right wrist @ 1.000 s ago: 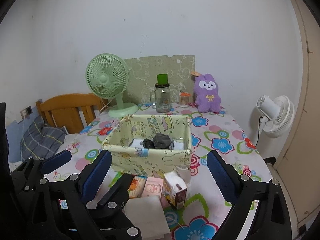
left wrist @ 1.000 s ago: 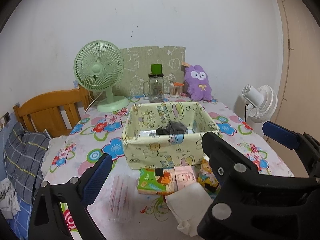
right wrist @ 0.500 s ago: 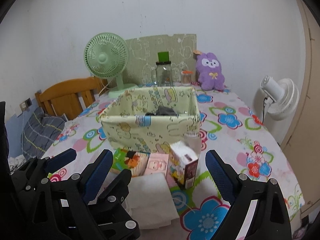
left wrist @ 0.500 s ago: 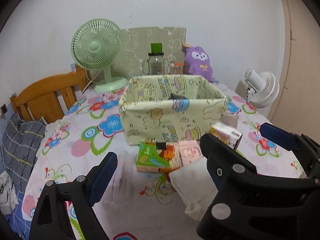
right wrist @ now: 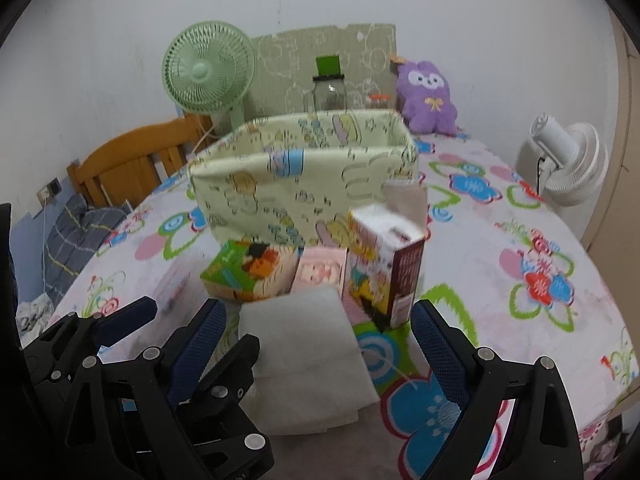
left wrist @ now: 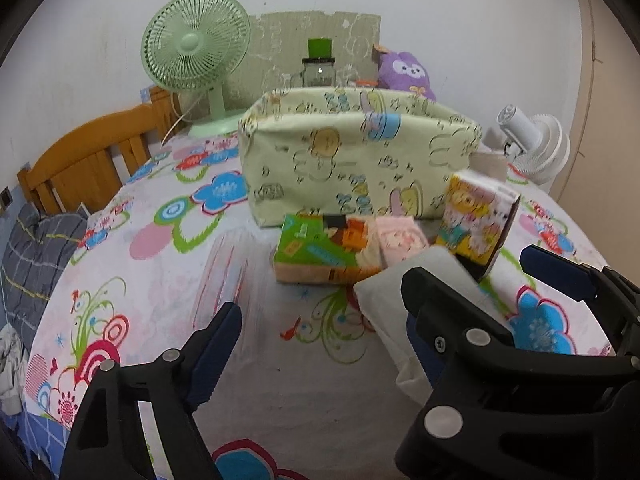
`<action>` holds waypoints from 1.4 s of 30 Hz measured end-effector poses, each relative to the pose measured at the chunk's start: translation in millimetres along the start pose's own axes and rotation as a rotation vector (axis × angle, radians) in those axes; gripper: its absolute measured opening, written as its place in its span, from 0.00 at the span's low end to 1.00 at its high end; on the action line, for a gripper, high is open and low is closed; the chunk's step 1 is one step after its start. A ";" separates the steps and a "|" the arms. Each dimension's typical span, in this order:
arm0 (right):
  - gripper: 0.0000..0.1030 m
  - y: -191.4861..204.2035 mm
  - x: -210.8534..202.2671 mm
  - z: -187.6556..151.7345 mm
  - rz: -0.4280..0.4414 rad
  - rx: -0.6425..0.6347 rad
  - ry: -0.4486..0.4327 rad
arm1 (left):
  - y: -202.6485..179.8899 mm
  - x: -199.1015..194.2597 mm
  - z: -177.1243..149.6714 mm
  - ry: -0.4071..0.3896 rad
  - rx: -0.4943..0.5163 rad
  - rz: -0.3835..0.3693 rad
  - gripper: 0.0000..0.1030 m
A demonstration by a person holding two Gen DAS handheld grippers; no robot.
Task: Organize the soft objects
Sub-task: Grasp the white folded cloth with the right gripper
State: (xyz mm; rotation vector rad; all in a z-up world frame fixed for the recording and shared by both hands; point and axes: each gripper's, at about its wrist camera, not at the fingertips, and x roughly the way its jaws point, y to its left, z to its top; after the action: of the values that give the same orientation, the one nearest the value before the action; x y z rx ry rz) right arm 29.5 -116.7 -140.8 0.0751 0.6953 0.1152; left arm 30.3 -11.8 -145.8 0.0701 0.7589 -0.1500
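Observation:
A folded white cloth lies on the flowered tablecloth between the open jaws of my right gripper, close above it. It also shows in the left wrist view, partly behind my right gripper. My left gripper is open and empty, low over the table left of the cloth. Behind the cloth lie a green tissue pack, a pink pack and an upright printed carton. A pale green fabric basket stands beyond them; its inside is hidden.
A green desk fan, a glass jar and a purple plush stand at the back. A white fan is off the right edge. A wooden chair stands at the left, with grey checked cloth.
Both grippers have dropped lower and moved forward toward the table. The white cloth now sits between the right gripper's jaws. The basket's inside has gone out of view.

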 end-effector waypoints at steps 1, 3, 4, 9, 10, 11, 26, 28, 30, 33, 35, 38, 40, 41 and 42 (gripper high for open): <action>0.92 0.3 2.9 -1.3 0.002 0.000 0.009 | 0.8 1.6 -1.1 0.003 -0.001 0.003 0.83; 0.92 1.5 8.4 -3.2 0.008 0.001 0.027 | 2.5 3.4 -2.1 0.005 -0.003 0.006 0.83; 0.92 1.9 10.1 -3.8 0.009 0.001 0.032 | 3.2 3.9 -2.6 0.005 -0.003 0.006 0.83; 0.85 4.1 20.0 -5.5 0.021 0.005 0.067 | 5.7 6.9 -5.3 0.015 -0.008 0.002 0.82; 0.81 4.1 22.6 -6.0 0.023 0.010 0.078 | 5.3 7.7 -6.0 0.018 -0.007 0.001 0.82; 0.77 4.6 25.0 -6.9 0.025 0.009 0.087 | 4.9 8.8 -7.1 0.023 -0.007 -0.001 0.82; 0.44 10.4 23.7 -8.3 0.067 0.005 0.103 | 0.6 2.7 -9.0 0.024 -0.005 -0.053 0.83; 0.40 9.9 22.4 -8.1 0.065 0.007 0.097 | -1.5 0.3 -9.1 0.022 -0.001 -0.058 0.83; 0.40 9.2 20.9 -8.0 0.065 0.006 0.094 | -1.9 -1.3 -9.4 0.022 0.001 -0.061 0.83; 0.21 9.5 17.6 -8.3 0.061 0.004 0.085 | -1.6 -3.7 -9.9 0.015 0.000 -0.031 0.82; 0.20 10.3 15.7 -7.9 0.042 -0.006 0.079 | -1.0 -6.1 -8.8 0.008 0.006 -0.019 0.82; 0.19 10.9 13.4 -6.3 0.045 -0.004 0.072 | -0.2 -7.5 -6.8 0.005 0.009 -0.019 0.82; 0.18 11.6 11.4 -4.5 0.038 -0.002 0.066 | 1.2 -8.9 -4.2 0.000 0.009 -0.016 0.82; 0.17 12.6 10.2 -3.0 0.037 -0.003 0.062 | 2.4 -9.6 -2.8 -0.003 0.008 -0.017 0.82; 0.17 13.8 8.9 -1.6 0.034 -0.004 0.057 | 4.1 -10.2 -0.8 -0.007 0.007 -0.016 0.82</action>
State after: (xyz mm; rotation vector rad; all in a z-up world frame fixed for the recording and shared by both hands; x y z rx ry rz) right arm 34.2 -101.8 -146.2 0.0807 0.7505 0.1520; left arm 23.1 -6.6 -139.2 0.0702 0.7522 -0.1679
